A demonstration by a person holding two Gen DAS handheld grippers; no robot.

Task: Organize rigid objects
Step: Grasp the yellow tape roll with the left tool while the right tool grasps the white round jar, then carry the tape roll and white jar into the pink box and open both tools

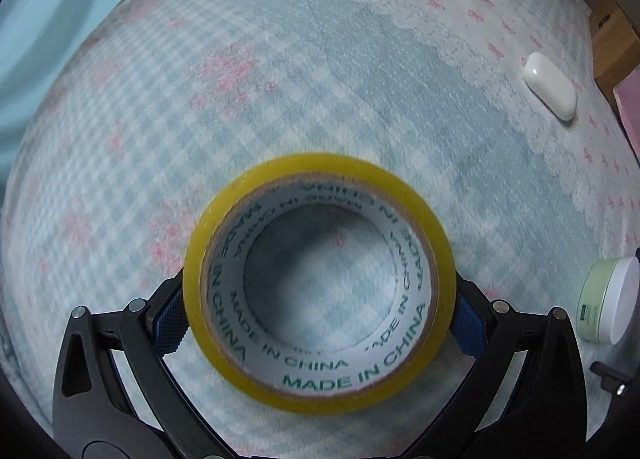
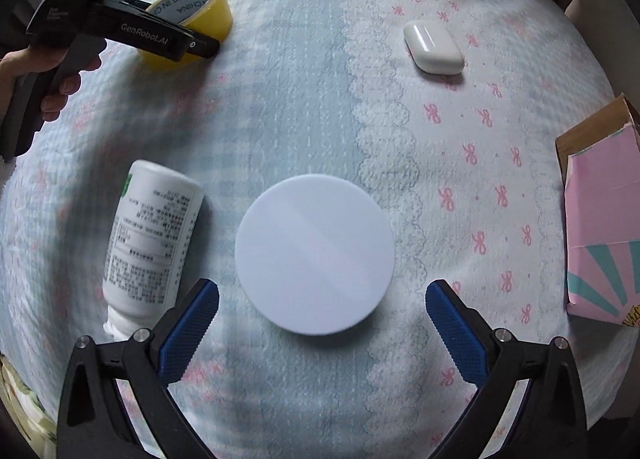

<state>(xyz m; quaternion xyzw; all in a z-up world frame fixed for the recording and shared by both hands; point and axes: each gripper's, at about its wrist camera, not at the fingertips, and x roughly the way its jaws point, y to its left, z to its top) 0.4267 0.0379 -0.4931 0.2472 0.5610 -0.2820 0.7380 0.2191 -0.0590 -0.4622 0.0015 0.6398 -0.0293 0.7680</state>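
The left hand-held gripper (image 1: 319, 313) is clamped on a roll of yellow tape (image 1: 319, 283), its blue pads pressing the roll's outer wall on both sides; the white core, printed "MADE IN CHINA" in green, faces the left wrist camera, and the checked bedspread (image 1: 280, 79) shows through the hole. From the right wrist view the same left hand-held gripper (image 2: 200, 44) reaches in from the upper left with the tape (image 2: 208, 15) at its tip, low over the bedspread (image 2: 304, 99); whether the roll touches the fabric cannot be told. The person's hand (image 2: 48, 71) wraps the black handle. The right hand-held gripper (image 2: 322, 323) stands wide apart with nothing between its blue pads (image 2: 188, 329), poised just short of a round jar with a white lid (image 2: 315, 254) that sits on the bedspread. In the left view that jar (image 1: 608, 301) appears at the right edge, pale green below its white lid. Just left of the jar lies a white bottle (image 2: 150, 243) on its side, cap end toward the right hand-held gripper. Farther out, a small white rounded case (image 2: 434, 47) rests on the pink-bow part of the bedspread, well apart from the rest; it also shows in the left view (image 1: 552, 85). At the right edge lies a pink box (image 2: 604, 231) with a brown cardboard flap.
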